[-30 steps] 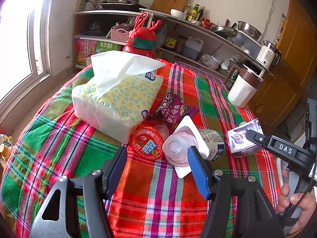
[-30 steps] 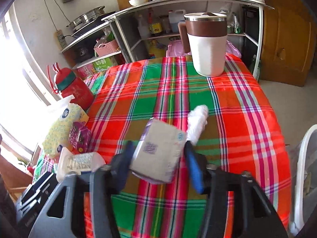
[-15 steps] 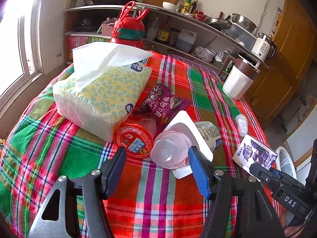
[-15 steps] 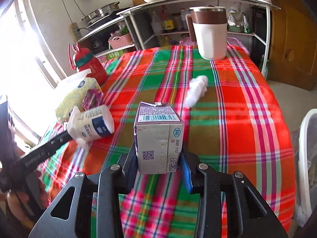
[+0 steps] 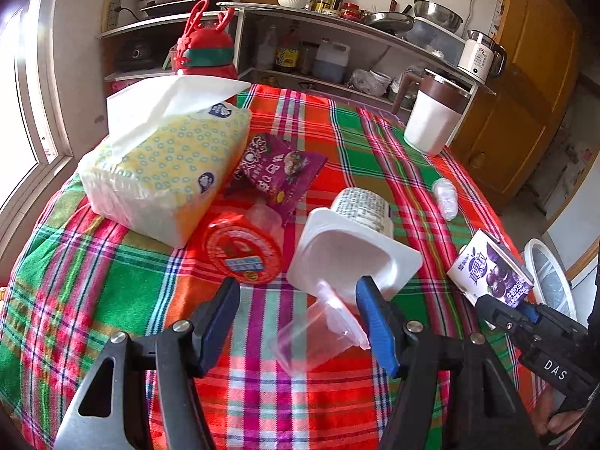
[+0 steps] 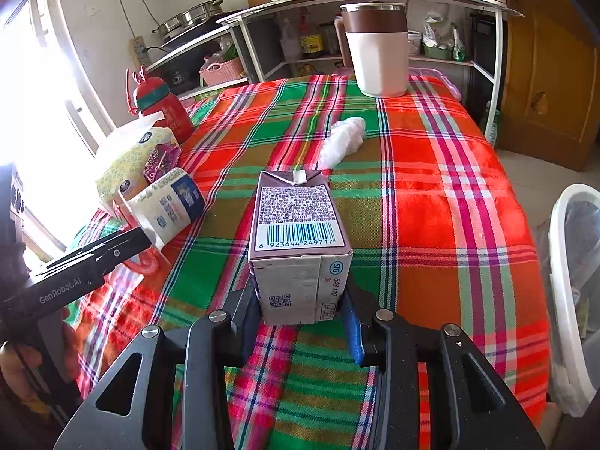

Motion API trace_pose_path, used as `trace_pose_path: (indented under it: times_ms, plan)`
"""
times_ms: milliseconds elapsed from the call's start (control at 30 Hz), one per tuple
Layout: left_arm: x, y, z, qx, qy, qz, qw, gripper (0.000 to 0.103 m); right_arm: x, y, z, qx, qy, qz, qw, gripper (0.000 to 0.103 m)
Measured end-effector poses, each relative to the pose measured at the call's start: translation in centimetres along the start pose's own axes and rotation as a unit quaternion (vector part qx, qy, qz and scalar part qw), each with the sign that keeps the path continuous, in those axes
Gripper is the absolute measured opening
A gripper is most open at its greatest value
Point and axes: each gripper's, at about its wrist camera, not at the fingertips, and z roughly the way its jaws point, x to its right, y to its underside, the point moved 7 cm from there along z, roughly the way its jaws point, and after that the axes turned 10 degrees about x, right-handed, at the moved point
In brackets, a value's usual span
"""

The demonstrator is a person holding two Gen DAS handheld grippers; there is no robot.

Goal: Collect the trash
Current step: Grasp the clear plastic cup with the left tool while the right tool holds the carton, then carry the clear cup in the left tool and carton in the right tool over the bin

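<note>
My right gripper (image 6: 300, 322) is shut on a purple milk carton (image 6: 298, 240), held above the plaid table; the carton also shows in the left wrist view (image 5: 491, 270). My left gripper (image 5: 300, 318) is open just above the table. A clear plastic cup (image 5: 318, 333) lies on its side between its fingers. Just beyond lie a white yogurt cup (image 5: 356, 247), tipped over, a red-lidded jelly cup (image 5: 243, 251) and a purple snack wrapper (image 5: 281, 172). A crumpled white plastic wad (image 6: 343, 138) lies mid-table.
A tissue pack (image 5: 165, 165) and a red bottle (image 5: 204, 52) stand at the left. A white-and-brown jug (image 6: 378, 48) stands at the far edge. A white bin (image 6: 573, 288) lined with a bag is off the table's right side. Shelves with kitchenware are behind.
My right gripper has lifted the milk carton off the table and drawn it back toward the right. My left gripper has moved closer to the cups; the clear cup now lies between its fingers.
</note>
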Motion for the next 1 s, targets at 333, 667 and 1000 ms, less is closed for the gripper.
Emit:
trace_pose_path:
  times_ms: [333, 667, 1000]
  plan:
    - [0.1, 1.8, -0.4, -0.022, 0.024, 0.022, 0.9992, 0.066, 0.2, 0.3, 0.1, -0.002, -0.008, 0.013, 1.000, 0.039]
    - [1.0, 2.4, -1.0, -0.025, 0.030, 0.018, 0.9991, 0.066, 0.5, 0.5, -0.3, 0.001, -0.007, 0.017, 1.000, 0.039]
    - [1.2, 3.2, -1.9, -0.021, 0.026, 0.016, 0.9993, 0.049, 0.6, 0.8, -0.9, 0.006, -0.010, 0.018, 1.000, 0.039]
